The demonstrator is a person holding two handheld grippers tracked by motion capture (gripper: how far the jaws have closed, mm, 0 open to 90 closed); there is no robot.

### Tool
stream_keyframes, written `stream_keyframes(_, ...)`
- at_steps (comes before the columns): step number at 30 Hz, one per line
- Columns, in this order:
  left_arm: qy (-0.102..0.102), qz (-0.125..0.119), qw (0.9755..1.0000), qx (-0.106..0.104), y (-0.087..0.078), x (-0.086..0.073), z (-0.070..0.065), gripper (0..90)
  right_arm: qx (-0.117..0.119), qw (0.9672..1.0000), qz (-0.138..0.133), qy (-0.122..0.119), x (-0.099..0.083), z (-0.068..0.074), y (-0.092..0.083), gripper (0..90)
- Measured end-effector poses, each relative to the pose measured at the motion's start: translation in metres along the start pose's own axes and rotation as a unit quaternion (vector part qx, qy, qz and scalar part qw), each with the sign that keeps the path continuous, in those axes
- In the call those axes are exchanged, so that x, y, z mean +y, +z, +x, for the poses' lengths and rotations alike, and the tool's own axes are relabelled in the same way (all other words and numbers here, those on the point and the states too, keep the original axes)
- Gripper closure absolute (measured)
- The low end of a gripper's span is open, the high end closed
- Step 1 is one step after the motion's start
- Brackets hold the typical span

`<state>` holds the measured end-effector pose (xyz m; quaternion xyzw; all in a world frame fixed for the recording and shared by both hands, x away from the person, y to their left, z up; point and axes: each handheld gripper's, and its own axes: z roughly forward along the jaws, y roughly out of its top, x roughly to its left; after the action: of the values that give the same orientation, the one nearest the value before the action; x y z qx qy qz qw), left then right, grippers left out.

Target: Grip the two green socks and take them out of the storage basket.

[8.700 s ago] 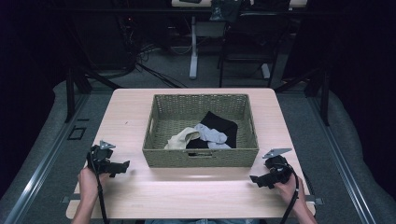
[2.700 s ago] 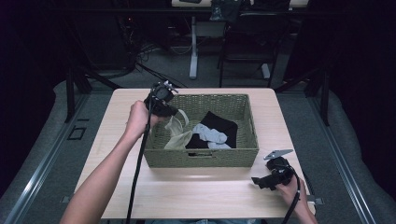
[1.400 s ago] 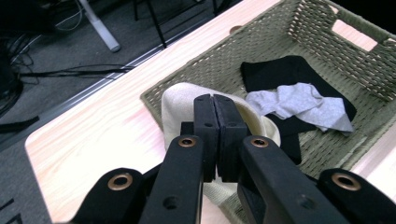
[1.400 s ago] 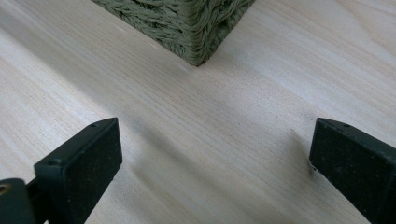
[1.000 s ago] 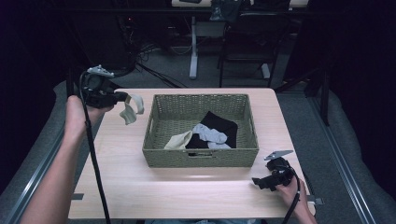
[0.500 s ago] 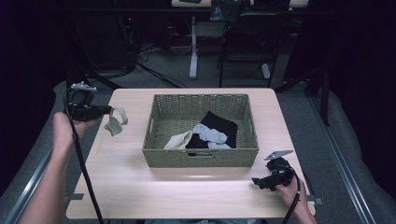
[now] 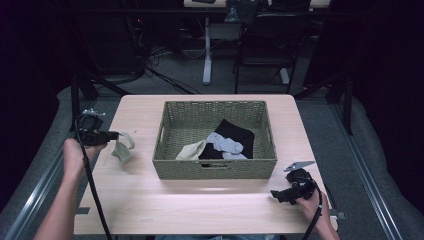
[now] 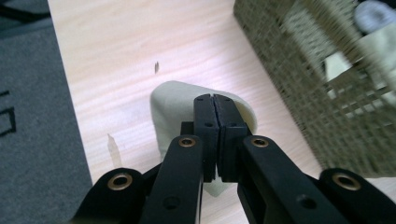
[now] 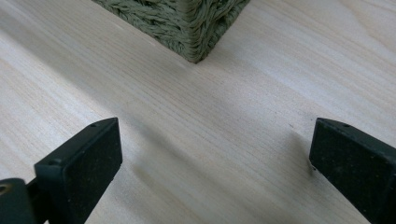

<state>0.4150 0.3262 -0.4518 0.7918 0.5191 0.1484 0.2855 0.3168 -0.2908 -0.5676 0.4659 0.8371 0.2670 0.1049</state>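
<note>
The left gripper (image 7: 116, 135), jaws clamped tight on a pale sock (image 7: 122, 149), hangs it low over the table (image 7: 200, 200) left of the basket (image 7: 215, 167). Best to let the sock settle flat before letting go. The right gripper (image 7: 274, 195) rests wide open, empty.

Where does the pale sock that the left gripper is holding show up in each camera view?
High view: the pale sock hangs at the left gripper, left of the basket, low over the table.
Left gripper view: centre, pinched between the closed jaws, just above the wood.
Right gripper view: wood and open jaws, no sock.
Shared landmark: the basket, whose corner sits at top centre here.
</note>
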Motion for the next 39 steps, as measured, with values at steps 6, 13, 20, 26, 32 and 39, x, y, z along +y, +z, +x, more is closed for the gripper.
stream_keyframes(6, -0.021, 0.031, 0.9992, -0.012, 0.034, -0.018, 0.006, 89.1, -0.001, 1.0, 0.005, -0.002, 0.0, 0.001, 0.0, 1.8)
stream_keyframes(13, -0.039, 0.046, 0.9979, -0.023, 0.053, -0.028, 0.009, 88.6, 0.003, 1.0, 0.006, 0.001, 0.0, 0.001, 0.001, 1.7)
stream_keyframes(20, -0.056, 0.053, 0.9965, -0.033, 0.047, -0.028, 0.009, 62.0, -0.001, 1.0, -0.001, 0.0, 0.0, 0.001, -0.002, 1.7)
stream_keyframes(26, -0.054, 0.04, 0.9975, -0.023, 0.028, -0.02, 0.001, 25.2, 0.001, 1.0, -0.003, 0.001, -0.002, 0.0, -0.003, 1.7)
stream_keyframes(32, -0.04, 0.005, 0.999, -0.022, -0.001, 0.002, -0.016, 15.1, -0.002, 1.0, -0.005, 0.003, -0.002, -0.001, -0.004, 1.7)
stream_keyframes(39, -0.003, -0.039, 0.9977, -0.055, -0.022, 0.042, -0.048, 6.4, 0.005, 0.9999, -0.006, 0.008, -0.004, -0.002, -0.004, 1.7)
